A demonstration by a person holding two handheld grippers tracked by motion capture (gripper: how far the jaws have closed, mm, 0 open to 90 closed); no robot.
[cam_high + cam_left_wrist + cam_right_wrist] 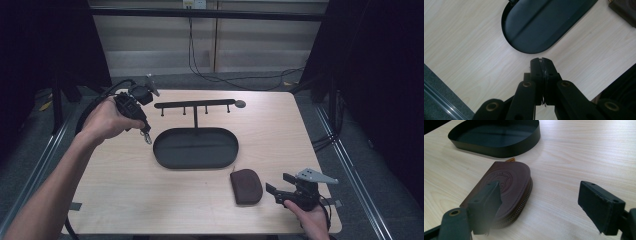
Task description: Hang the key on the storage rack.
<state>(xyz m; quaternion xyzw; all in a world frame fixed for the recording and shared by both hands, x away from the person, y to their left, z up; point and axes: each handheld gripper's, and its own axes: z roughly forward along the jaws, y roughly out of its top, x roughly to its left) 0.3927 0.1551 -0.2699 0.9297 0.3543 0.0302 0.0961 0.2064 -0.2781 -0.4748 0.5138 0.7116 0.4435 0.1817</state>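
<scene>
My left gripper (144, 131) is held above the table's left side, pointing down at the wood. In the left gripper view its jaws (541, 63) are pressed together on a thin metal piece; from above a small metal ring (148, 139) hangs at their tip. The black oval tray (195, 150) (541, 25) lies empty just to its right. A brown leather zip pouch (246, 186) (509, 182) lies flat near the front right. My right gripper (278, 183) (541, 202) rests low beside it, open, one jaw in front of the pouch's edge and bare wood between the jaws.
A black bar with several hook pegs (195, 105) stands on a post at the tray's far side. The tray's rim (499, 147) lies beyond the pouch. Cables run over the floor (235, 80) behind the table. Dark curtains flank both sides.
</scene>
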